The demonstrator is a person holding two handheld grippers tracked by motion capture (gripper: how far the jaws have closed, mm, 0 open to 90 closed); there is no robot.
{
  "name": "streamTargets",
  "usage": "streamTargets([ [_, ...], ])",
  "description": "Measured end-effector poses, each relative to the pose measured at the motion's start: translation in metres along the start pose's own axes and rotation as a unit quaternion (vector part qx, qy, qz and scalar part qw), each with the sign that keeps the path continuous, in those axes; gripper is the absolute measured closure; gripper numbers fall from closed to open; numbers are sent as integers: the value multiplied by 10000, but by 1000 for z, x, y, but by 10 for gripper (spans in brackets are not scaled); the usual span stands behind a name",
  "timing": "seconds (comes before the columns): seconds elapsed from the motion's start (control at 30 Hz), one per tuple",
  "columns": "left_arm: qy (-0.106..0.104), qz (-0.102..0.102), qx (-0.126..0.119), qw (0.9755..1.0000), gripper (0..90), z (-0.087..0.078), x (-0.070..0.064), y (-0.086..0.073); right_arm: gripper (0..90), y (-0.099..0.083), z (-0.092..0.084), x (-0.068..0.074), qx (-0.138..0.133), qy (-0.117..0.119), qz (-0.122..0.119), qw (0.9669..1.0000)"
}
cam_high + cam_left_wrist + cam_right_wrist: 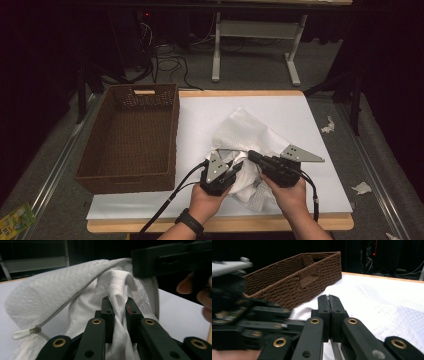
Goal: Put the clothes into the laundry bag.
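Observation:
A white mesh bag (245, 132) with a grey zipper (75, 296) lies crumpled on the white table top (300, 115). My left gripper (239, 165) (119, 305) is shut on a fold of white cloth (117, 290) that sits in the bag's mouth. My right gripper (251, 156) (329, 302) is shut on the bag's zipper edge (335, 348) and holds that edge up beside the cloth. It also appears in the left gripper view as a black block, the right gripper (170, 260), over the bag's rim. The two grippers are close together near the table's front edge.
An empty brown wicker basket (132, 135) (299, 277) stands at the table's left. Behind the table are a white desk frame (252, 30) and cables (165, 60) on the floor. Paper scraps (361, 187) lie at the right, a colourful packet (15, 220) at bottom left.

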State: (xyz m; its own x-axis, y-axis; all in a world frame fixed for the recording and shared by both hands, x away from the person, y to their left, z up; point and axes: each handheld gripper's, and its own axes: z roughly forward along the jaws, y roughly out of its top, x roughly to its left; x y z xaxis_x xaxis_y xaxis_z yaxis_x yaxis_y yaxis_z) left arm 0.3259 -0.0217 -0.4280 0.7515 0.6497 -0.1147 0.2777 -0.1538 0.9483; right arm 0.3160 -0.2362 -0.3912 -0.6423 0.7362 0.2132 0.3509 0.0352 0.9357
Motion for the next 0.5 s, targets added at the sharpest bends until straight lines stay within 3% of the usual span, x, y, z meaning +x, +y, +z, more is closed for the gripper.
streamTargets([
  [0.17,120,-178,109,9997,808,21,6,-4,900,0,-3,1,-34,61,20,10000],
  [0.2,245,-281,133,9992,806,30,12,-6,900,0,-4,2,-69,123,18,9999],
  [0.4,559,-334,182,9977,777,44,28,-12,900,0,-6,6,-64,209,6,9998],
  [0.43,504,-343,184,9980,749,44,28,-13,900,0,-5,5,-34,191,7,9998],
  [0.47,334,-340,150,9987,639,41,26,-13,900,-1,-5,3,-40,210,32,9998],
  [0.5,334,-340,150,9987,587,41,26,-13,900,-1,-6,2,-33,191,46,9998],
])
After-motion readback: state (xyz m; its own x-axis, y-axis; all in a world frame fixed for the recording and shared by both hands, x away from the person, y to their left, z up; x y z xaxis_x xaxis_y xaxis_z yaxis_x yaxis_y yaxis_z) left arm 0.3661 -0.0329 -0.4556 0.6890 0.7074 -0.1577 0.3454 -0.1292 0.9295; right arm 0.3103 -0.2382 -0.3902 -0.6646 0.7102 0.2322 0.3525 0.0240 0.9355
